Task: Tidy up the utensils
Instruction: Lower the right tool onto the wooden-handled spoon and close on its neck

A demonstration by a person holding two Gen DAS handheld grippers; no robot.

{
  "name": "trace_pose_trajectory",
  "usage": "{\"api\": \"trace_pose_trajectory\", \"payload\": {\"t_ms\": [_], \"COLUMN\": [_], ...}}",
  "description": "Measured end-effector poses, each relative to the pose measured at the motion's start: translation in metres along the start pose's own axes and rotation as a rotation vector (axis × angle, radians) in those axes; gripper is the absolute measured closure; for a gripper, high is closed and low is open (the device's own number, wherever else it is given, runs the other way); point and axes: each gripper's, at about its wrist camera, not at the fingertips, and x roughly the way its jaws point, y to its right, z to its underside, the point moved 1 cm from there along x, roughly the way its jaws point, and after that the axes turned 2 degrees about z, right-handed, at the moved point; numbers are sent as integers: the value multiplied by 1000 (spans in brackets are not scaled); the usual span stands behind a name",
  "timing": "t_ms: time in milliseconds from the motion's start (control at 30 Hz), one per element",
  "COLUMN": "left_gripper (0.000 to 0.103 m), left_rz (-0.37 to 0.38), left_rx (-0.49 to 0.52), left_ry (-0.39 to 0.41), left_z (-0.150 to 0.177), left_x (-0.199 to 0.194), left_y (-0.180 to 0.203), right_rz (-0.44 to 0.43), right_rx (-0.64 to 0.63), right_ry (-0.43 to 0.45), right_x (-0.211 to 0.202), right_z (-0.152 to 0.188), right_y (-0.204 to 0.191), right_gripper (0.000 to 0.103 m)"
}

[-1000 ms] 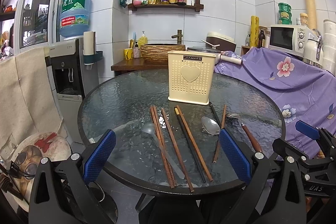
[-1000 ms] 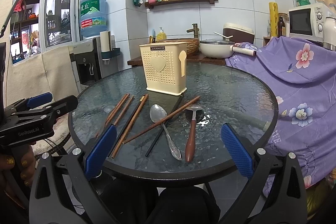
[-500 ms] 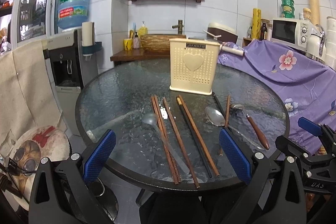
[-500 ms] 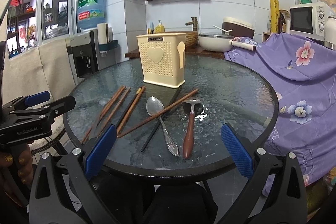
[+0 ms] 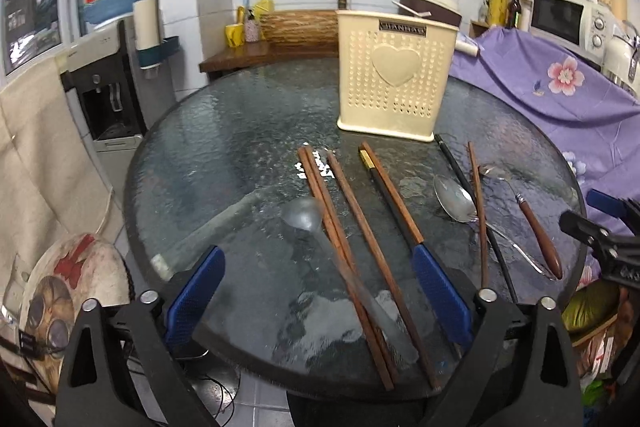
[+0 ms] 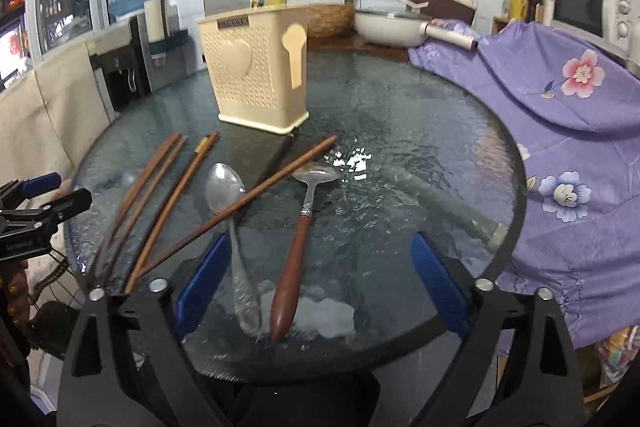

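On round glass table (image 5: 224, 155): cream perforated utensil holder (image 5: 394, 83) standing upright toward far side, heart on front. Nearer, spread flat on glass: several brown chopsticks (image 5: 352, 227) roughly side by side, one black chopstick (image 5: 464, 183) running from holder's base, one steel spoon (image 6: 226, 187) with a brown chopstick crossing its neck, one wooden-handled spoon (image 6: 298, 239) just beside it, apart from it. A further pale spoon shape (image 5: 304, 215) seen by leftmost chopsticks; on or under glass, cannot tell. Left gripper (image 5: 320, 291) low over near edge, jaws wide apart though just closing a little, blue pads either side of chopsticks, touching none. Right gripper (image 6: 320, 279) likewise spread, also just narrowing, both spoon handles between pads, nothing clamped. Purple flowered cloth (image 6: 560, 115) off to right.
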Motion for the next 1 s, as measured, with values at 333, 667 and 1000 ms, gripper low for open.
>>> {"api": "trace_pose_trajectory", "payload": {"t_ms": [333,667,1000], "left_gripper": [34,49,55], "left_rz": [48,44,71], "left_rx": [-27,-49,-95], "left_ry": [-112,-160,-224], "left_z": [-14,-30,-20], "left_x": [38,60,65], "left_y": [-18,-34,-36], "right_rz": [-45,-50,-33], "right_rx": [6,5,-9], "right_ry": [-194,-232,-248], "right_x": [60,79,88], "right_z": [-21,-34,-31], "right_y": [5,0,-5], "right_gripper": [33,34,34]}}
